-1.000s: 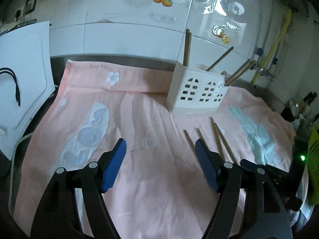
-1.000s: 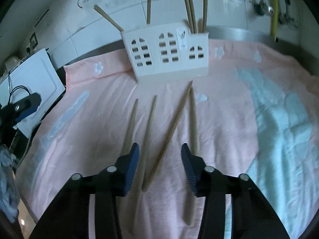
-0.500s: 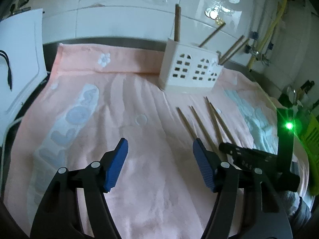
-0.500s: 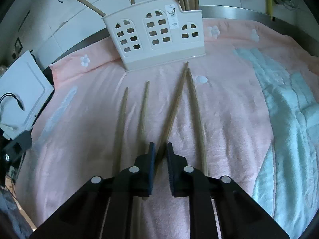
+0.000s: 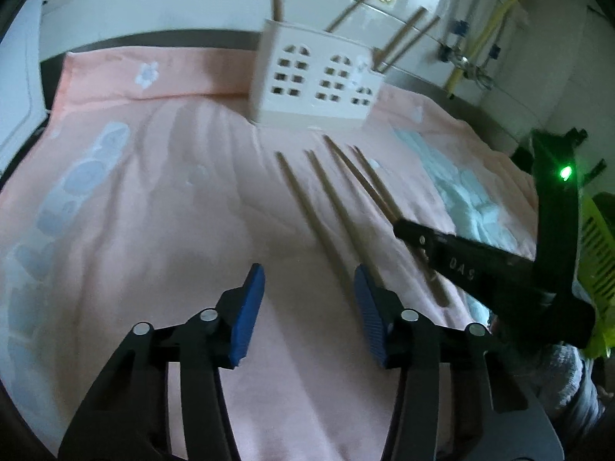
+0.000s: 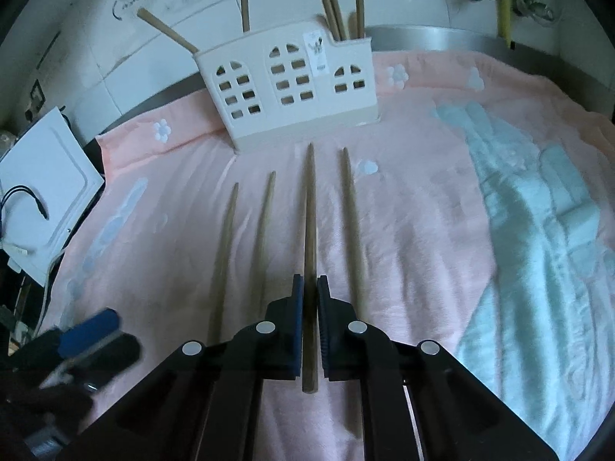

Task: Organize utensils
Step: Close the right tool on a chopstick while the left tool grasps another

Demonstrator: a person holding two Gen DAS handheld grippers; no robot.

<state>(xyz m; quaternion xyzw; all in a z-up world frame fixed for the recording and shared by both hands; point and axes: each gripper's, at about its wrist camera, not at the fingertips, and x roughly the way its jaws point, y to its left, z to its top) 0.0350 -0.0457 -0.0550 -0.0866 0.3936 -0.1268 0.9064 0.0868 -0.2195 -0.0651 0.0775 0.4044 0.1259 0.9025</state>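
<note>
Clamping 1 chopstick (image 6: pixel 309 207), the right gripper (image 6: pixel 309 288) is closed; the left gripper (image 5: pixel 307 288) narrows, empty, above the towel (image 5: pixel 153 211).

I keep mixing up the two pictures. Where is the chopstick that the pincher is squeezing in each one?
Left wrist view: the held chopstick is third from the left on the pink towel; its near end runs under the right gripper.
Right wrist view: the same chopstick runs up the middle from the shut right gripper.
Shared landmark: the white holder just beyond its tip.
</note>
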